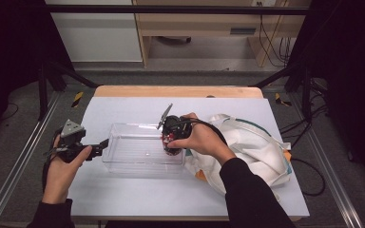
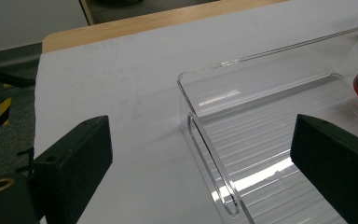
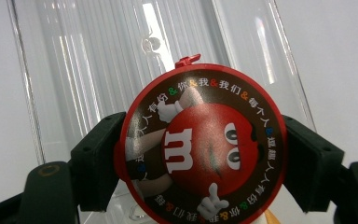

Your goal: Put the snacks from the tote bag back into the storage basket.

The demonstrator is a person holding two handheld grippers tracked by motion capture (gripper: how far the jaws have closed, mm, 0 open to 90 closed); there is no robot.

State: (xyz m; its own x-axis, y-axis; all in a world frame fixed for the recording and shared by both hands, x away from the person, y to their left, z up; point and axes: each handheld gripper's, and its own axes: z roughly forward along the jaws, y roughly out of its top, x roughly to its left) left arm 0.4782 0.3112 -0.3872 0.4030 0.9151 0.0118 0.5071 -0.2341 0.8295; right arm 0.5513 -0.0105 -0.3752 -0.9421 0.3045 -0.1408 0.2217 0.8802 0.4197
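R gripper (image 3: 200, 158) has its jaws spread wide and clamped on both sides of a round M&M's candy tub (image 3: 200, 144), red lid w/ brown rim facing the camera. Tub is held above the right end of the clear plastic bin (image 1: 142, 149), over its inside. L gripper (image 2: 200, 158) sits at the bin's left end, jaws well apart w/ nothing between the pads, straddling the bin's left wall. White tote bag (image 1: 252, 147) lies just right of the bin, on the white table sheet (image 1: 123, 194).
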